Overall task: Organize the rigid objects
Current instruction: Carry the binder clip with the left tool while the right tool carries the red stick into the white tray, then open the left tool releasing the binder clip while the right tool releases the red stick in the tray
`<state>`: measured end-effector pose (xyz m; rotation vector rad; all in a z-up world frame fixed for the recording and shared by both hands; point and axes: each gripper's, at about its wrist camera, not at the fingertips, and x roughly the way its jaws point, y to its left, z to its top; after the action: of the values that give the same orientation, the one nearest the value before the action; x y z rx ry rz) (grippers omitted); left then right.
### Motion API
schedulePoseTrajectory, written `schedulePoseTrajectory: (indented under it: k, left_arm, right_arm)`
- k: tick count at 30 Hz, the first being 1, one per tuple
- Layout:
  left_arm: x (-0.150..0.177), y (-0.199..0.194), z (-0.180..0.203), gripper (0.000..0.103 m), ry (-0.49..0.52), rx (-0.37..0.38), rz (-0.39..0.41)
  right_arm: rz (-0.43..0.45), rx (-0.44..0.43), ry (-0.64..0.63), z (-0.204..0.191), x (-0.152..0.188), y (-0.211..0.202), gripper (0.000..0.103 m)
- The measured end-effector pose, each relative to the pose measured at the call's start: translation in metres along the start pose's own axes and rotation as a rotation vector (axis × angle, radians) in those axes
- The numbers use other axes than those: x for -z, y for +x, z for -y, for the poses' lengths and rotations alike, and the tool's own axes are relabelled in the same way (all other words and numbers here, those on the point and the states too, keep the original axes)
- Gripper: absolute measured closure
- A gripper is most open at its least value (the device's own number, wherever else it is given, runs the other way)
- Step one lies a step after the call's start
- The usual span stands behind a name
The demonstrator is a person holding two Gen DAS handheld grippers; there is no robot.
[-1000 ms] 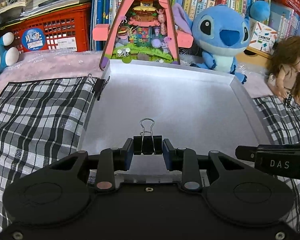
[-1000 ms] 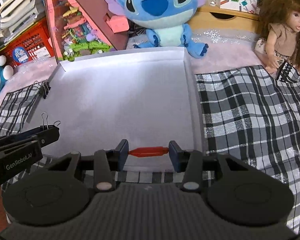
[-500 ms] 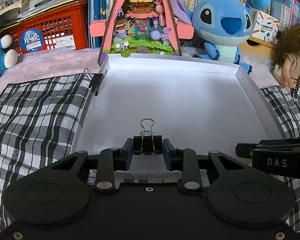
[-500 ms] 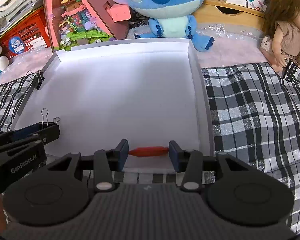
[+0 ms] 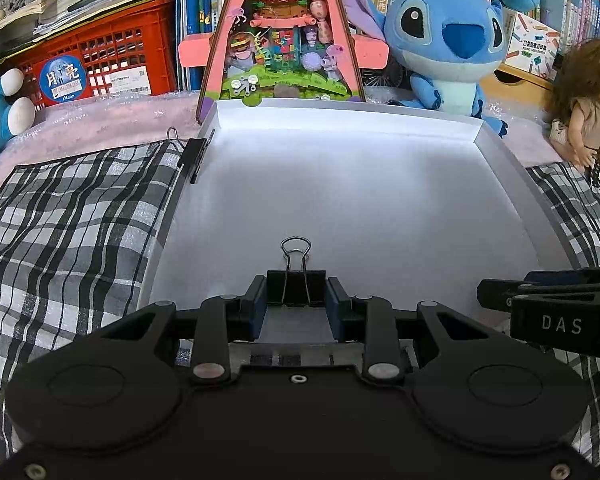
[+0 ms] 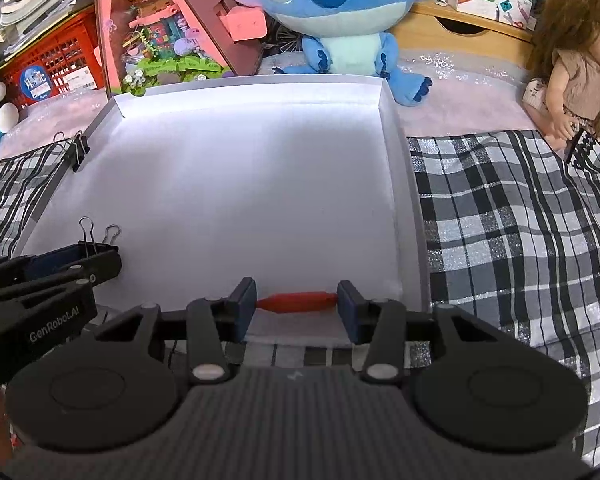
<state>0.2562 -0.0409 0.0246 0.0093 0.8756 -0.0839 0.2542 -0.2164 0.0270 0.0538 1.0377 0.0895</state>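
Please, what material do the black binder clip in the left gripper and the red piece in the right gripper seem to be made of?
The binder clip, clamped in the left gripper: likely painted sheet metal, judging by its matte black body and its thin, shiny wire handles.

The red piece, between the opening jaws of the right gripper: probably plastic or rubber, smooth, with a slight gloss. Its exact kind cannot be told.

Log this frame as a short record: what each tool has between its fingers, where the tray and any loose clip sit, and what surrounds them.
left tool: shut on black metal binder clip, over the tray's near end
right tool: jaws opening; red spindle-shaped plastic piece spans the gap, ends at the pads
tray: shallow white rectangular tray, otherwise bare inside
second black binder clip: on the tray's left rim, far end
surface: black-and-white checked cloth on both sides
background: blue plush toy, long-haired doll
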Motion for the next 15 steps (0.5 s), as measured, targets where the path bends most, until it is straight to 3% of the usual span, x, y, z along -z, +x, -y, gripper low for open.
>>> schedulePoseTrajectory:
  k: [11, 12, 15]
  left_arm:
    - [0.001, -0.001, 0.0, 0.073, 0.005, 0.0, 0.008]
    - [0.0007, -0.0013, -0.0007, 0.072, 0.002, 0.004, 0.007]
    - [0.0004, -0.0049, -0.0023, 0.061, -0.004, 0.018, 0.013]
  right_arm:
    - [0.015, 0.005, -0.001, -0.0014, 0.0018, -0.0006, 0.049]
    - [0.017, 0.006, 0.0, -0.0016, 0.0019, -0.0007, 0.042]
    - [0.026, 0.006, 0.005, -0.001, 0.0026, -0.0018, 0.04]
